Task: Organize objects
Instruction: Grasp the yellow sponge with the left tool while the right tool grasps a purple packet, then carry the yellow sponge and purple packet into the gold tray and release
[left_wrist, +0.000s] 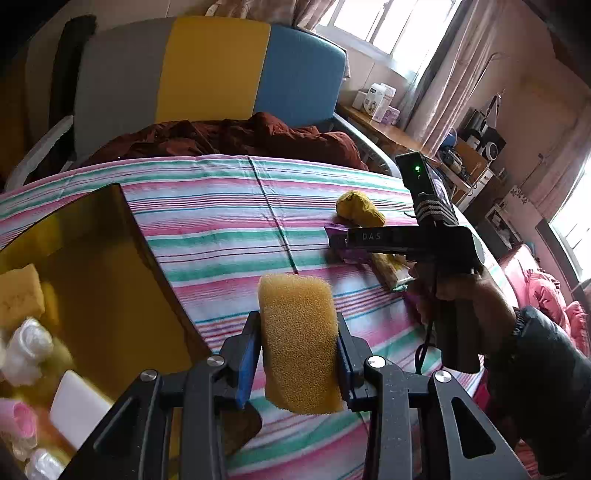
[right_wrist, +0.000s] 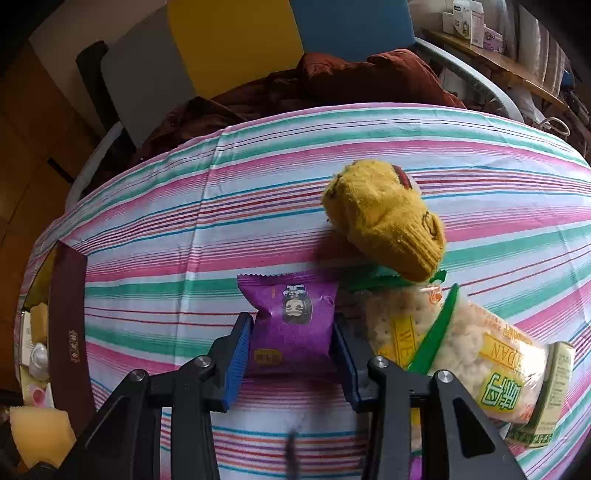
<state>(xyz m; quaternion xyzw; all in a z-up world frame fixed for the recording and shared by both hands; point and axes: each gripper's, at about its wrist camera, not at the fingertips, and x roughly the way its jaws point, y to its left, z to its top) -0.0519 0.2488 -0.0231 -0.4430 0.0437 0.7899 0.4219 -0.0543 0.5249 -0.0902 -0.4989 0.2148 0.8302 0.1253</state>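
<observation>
Left tongs clamp a yellow sponge; right tongs squeeze a purple snack packet.

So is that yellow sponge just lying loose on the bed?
No, the yellow sponge is pinched upright between the left tongs, lifted above the striped sheet.

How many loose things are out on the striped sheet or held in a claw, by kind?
Sponge: 1, in the left claw
Purple snack packet: 1, between the right claw's pads
Cracker bag: 1
Yellow knit sock: 1
Small green carton: 1
Total: 5
</observation>
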